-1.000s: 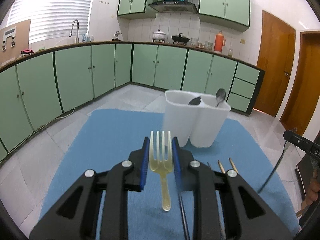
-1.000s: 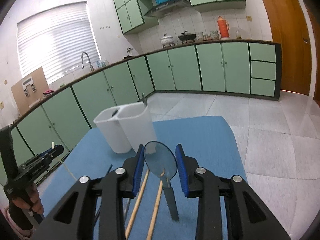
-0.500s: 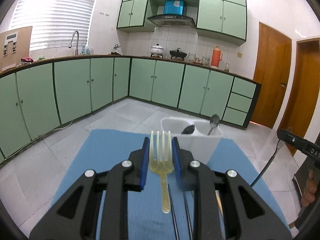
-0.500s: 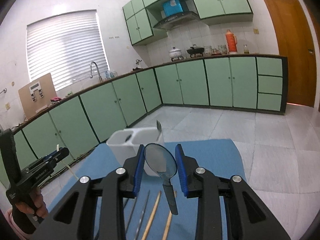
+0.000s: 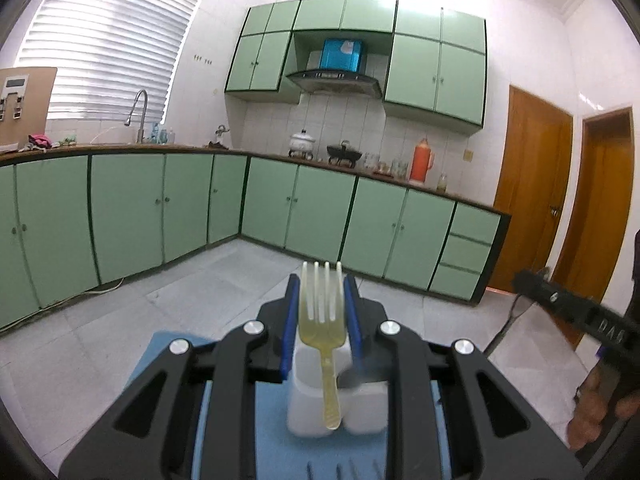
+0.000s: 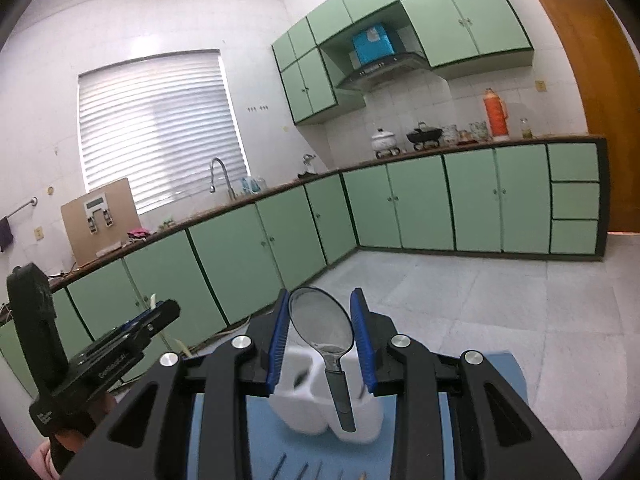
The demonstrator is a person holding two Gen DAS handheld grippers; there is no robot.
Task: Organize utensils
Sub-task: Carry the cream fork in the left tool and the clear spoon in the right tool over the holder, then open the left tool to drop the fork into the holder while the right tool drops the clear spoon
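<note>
We hold a fork (image 5: 322,320) clamped in the left gripper (image 5: 321,312) and a spoon (image 6: 322,330) clamped in the right gripper (image 6: 320,332), both above the white holder (image 6: 304,376). Carry step; next, we judge, lower each handle-first into a compartment.

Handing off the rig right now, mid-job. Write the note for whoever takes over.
Left gripper: shut on the yellow plastic fork, tines up.
Right gripper: shut on the dark translucent spoon, bowl up.
Both hang above the white two-compartment holder on the blue mat.
Done: at least one dark spoon already sits in the holder.
Left: drop in fork and spoon, then collect the thin utensils lying on the mat's near edge.
</note>
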